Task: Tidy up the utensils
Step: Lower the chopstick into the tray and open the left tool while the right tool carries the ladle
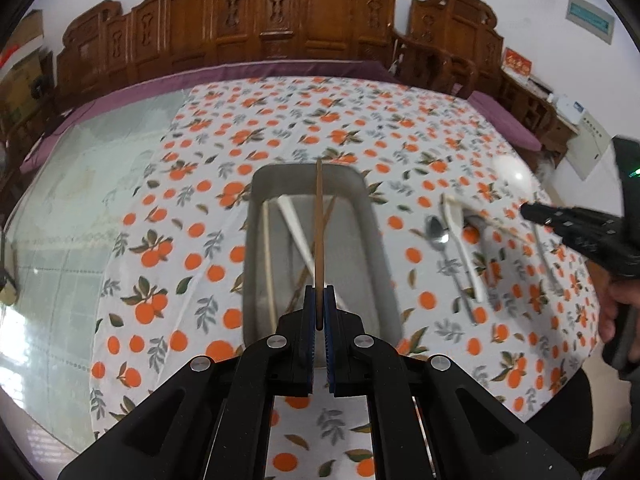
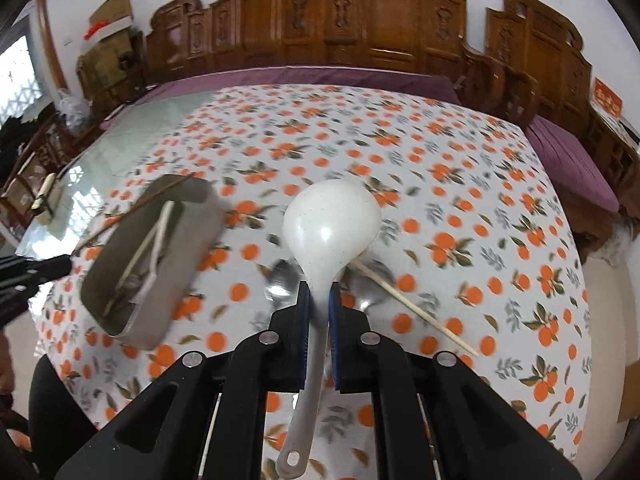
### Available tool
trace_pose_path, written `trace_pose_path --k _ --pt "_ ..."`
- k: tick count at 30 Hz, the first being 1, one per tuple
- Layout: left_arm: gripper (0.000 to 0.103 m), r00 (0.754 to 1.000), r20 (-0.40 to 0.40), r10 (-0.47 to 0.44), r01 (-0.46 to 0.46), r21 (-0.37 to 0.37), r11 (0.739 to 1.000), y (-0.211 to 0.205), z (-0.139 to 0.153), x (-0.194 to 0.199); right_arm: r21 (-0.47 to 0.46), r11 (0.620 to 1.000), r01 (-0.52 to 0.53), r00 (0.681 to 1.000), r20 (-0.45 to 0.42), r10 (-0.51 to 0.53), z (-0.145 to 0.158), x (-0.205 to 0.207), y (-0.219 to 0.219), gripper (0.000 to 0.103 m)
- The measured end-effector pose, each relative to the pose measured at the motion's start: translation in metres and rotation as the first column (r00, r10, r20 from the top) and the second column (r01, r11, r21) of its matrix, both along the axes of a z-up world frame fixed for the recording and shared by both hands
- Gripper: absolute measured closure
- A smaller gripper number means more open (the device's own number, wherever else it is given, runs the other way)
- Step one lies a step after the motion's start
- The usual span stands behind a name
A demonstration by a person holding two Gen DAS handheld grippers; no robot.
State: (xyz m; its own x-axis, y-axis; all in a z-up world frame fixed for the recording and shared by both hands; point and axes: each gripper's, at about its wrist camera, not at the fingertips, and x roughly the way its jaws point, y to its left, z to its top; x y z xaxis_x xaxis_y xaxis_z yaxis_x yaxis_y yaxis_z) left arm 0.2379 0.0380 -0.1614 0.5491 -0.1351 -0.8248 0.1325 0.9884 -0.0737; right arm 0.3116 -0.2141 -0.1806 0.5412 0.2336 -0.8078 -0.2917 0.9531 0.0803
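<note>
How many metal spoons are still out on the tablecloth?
2. One metal spoon lies left of the held ladle, the other right of it by a chopstick. The right gripper may hide more.

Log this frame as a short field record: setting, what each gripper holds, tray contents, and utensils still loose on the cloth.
setting: table under an orange-print tablecloth
left gripper: shut on a brown chopstick, held above the tray
right gripper: shut on a white ladle, lifted clear of the cloth
tray: grey metal; holds pale chopsticks and a white utensil
loose on cloth: metal spoon, white spoon, light chopstick
</note>
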Motion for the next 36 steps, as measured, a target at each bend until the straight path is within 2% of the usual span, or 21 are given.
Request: trace_pose_path --k 12,17,32,36 --pt "0.100 0.999 -0.035 -0.026 0.027 0.002 1.000 0.013 -0.014 -0.016 0.008 0.996 -0.087 0.996 0.018 0.087 0.010 -0.008 0.042 0.093" --pt "0.100 0.999 -0.040 -0.003 0.002 -0.012 1.000 0.018 -0.019 -0.006 0.013 0.994 -0.109 0.994 0.007 0.109 0.007 -0.008 0.054 0.093" --pt "0.099 0.996 -0.085 -0.012 0.012 -0.005 1.000 0.016 -0.035 0.010 0.038 0.981 -0.189 0.982 -0.016 0.190 0.007 -0.009 0.100 0.093" --pt "0.098 0.998 -0.069 0.006 -0.007 -0.012 1.000 0.025 -0.030 0.008 0.048 0.977 -0.206 0.978 -0.022 0.208 0.005 -0.005 0.115 0.093"
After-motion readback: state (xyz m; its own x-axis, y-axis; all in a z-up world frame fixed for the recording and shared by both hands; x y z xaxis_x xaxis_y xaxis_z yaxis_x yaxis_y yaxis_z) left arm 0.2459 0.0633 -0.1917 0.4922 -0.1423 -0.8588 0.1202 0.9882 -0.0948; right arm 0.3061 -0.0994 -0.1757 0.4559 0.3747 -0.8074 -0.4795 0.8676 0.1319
